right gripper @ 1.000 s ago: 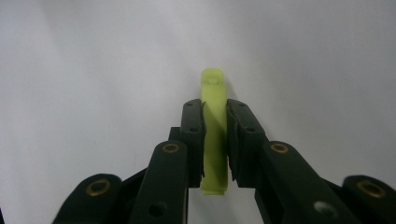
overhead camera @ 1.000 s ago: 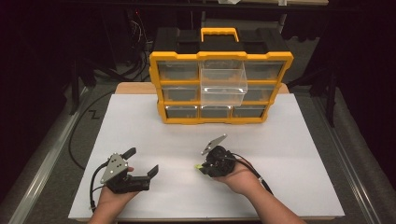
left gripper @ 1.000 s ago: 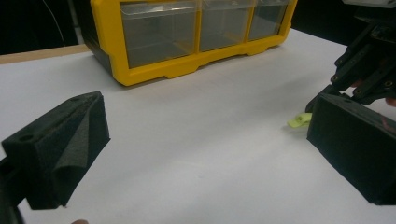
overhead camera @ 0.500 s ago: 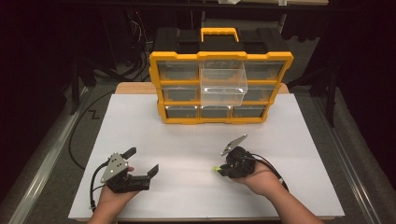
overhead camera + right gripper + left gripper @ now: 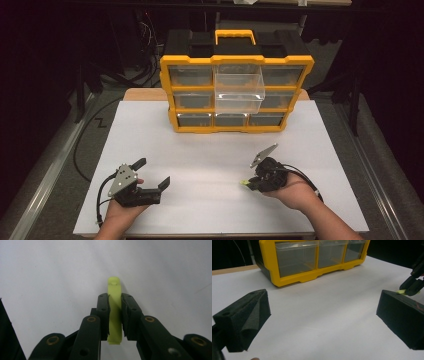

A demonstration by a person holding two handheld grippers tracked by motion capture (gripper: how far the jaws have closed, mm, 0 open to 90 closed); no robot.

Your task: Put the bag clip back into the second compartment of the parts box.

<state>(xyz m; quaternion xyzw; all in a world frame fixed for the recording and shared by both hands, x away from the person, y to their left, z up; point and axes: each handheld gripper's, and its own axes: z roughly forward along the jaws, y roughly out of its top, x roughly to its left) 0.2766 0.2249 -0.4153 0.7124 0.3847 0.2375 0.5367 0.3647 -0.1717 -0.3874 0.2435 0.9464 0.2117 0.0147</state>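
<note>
High view, right gripper point(image 5: 248, 183): low over the white table point(image 5: 210, 145) on the near right, jaws clenched on a small yellow-green piece point(image 5: 243, 183) whose tip pokes out toward the table's middle.
High view, left gripper point(image 5: 153, 173): resting at the near left, jaws spread wide with nothing between them.
High view, organizer point(image 5: 236, 94): yellow drawer cabinet at the far edge, well apart from both hands; its clear drawer point(image 5: 239, 88) in the top middle stands pulled out, open at the top.
Left gripper view, own jaws: two black foam-like pads stand far apart over bare white surface, released.
Left gripper view, other hand: at the right edge the right gripper point(image 5: 407, 290) shows with the yellow-green piece point(image 5: 401, 292) at its tips, just above the table.
Left gripper view, cabinet: the organizer's point(image 5: 312, 277) bottom row of drawers sits ahead, all closed.
Right gripper view, grip: the yellow-green piece point(image 5: 114, 310), a slim flat plastic strip with a rounded end, is pinched upright between the two pads point(image 5: 103, 315), sticking out past them at both ends.
Step in hand: I'd judge it the carry, part gripped and not yet delivered.
Next move: likely a lift and forward travel to the pulled-out drawer, tip aimed over its rim, then release; the left may need to steady the cabinet.
</note>
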